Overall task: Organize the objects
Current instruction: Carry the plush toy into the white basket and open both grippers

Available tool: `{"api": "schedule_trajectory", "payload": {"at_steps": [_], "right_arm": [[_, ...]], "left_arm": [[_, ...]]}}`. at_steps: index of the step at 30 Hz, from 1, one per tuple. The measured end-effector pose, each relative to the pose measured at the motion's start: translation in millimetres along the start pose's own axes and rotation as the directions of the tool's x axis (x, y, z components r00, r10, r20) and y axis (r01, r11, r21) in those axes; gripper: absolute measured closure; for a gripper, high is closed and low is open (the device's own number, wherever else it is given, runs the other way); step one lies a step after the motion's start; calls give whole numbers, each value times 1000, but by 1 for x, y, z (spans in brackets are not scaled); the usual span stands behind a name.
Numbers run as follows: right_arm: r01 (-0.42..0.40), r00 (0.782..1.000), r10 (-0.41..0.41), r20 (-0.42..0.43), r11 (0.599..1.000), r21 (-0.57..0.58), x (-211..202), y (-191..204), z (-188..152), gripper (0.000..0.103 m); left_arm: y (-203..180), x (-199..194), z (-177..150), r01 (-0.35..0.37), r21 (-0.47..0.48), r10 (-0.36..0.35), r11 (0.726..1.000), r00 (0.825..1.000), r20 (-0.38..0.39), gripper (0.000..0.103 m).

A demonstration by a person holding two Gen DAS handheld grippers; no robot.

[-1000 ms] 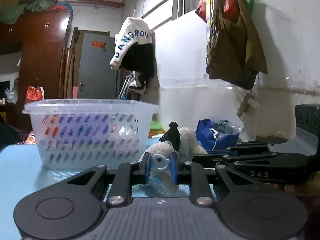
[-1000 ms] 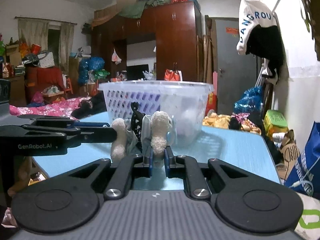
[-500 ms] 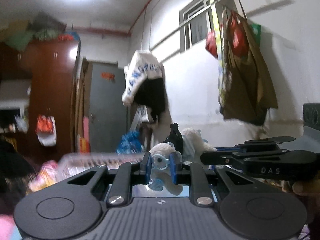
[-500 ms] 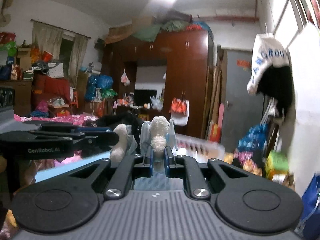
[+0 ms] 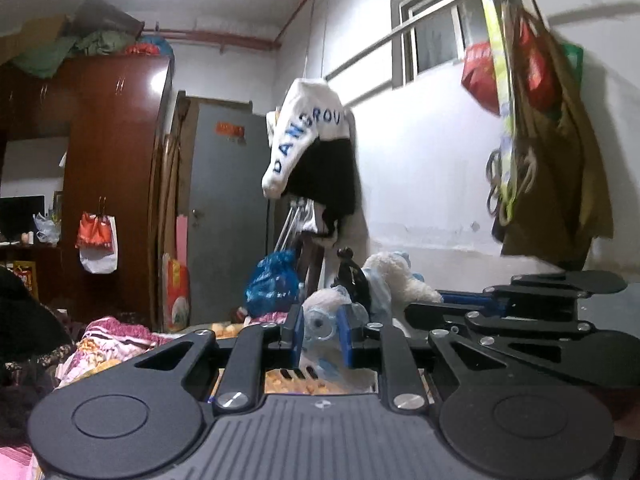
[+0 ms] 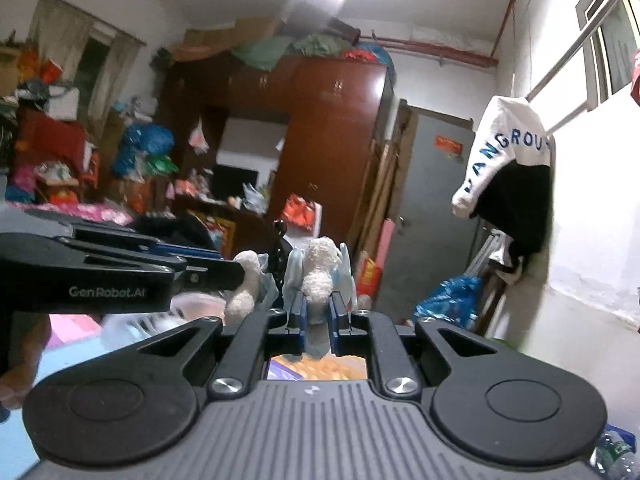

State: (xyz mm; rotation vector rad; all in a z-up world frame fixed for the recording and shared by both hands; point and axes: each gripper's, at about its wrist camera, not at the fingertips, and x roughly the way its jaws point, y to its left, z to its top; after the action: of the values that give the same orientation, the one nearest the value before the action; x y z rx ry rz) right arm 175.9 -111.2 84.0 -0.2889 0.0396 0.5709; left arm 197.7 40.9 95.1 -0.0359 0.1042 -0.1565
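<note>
Plush toy (image 6: 318, 276) between both hand-held grippers' pads

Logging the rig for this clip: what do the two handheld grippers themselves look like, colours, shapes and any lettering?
Both are matte black. The left gripper and right gripper each have blue finger pads, two slim linkage bars with silver screws, round discs either side and a ribbed grey base. Side on, the left one reads "GenRobot.AI" in white; the right one shows no lettering. No cables or sleeves show.
</note>
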Motion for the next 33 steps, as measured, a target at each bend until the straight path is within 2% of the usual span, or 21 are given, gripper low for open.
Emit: {"api": "schedule_trajectory", "payload": {"at_steps": [5, 6, 7, 8, 9, 10, 12, 14, 15, 17, 19, 21, 26, 33], "right_arm": [[2, 999, -2, -34, 1000, 19, 7, -6, -14, 90], [-6, 999, 7, -36, 1000, 18, 9, -6, -17, 88], [-29, 998, 30, -54, 999, 25, 12, -6, -19, 77], [-49, 996, 51, -77, 998, 34, 15, -6, -20, 67], [-53, 994, 57, -95, 998, 43, 17, -6, -23, 51], [-42, 994, 46, -99, 998, 41, 16, -5, -22, 27], [-11, 997, 13, -82, 1000, 20, 12, -3, -23, 6], [19, 998, -17, -64, 999, 28, 6, -5, -19, 5], [0, 998, 3, -56, 998, 63, 0, -9, -18, 3], [-46, 997, 53, -49, 990, 134, -8, -15, -15, 0], [-58, 995, 70, -65, 983, 174, -12, -21, -16, 0], [-62, 993, 79, -85, 980, 191, -11, -24, -18, 0], [-67, 991, 91, -99, 972, 226, -5, -29, -23, 0], [-74, 991, 98, -96, 971, 228, -2, -30, -18, 0]], "left_arm": [[-4, 24, -11, -36, 7, 36, 999, 998, -50, 85], [-5, 29, -13, -48, 13, 49, 999, 997, -64, 81], [-6, 33, -15, -57, 23, 58, 998, 995, -84, 70], [-6, 34, -18, -70, 28, 72, 997, 993, -94, 67], [-5, 31, -20, -98, 31, 101, 995, 991, -86, 60], [-3, 27, -22, -115, 31, 117, 993, 990, -75, 46], [1, 16, -23, -133, 17, 133, 991, 990, -47, 30], [4, 2, -20, -185, 7, 185, 983, 983, -9, 25], [6, -5, -18, -207, -1, 207, 978, 978, 9, 22], [10, -15, -14, -189, -5, 189, 982, 982, 21, 19], [13, -21, -13, -172, 12, 172, 985, 985, -3, 17], [16, -25, -14, -184, 27, 185, 982, 983, -15, 17], [22, -30, -18, -211, 34, 212, 977, 977, -34, 0], [25, -29, -19, -228, 45, 231, 973, 971, -65, 0]]}}
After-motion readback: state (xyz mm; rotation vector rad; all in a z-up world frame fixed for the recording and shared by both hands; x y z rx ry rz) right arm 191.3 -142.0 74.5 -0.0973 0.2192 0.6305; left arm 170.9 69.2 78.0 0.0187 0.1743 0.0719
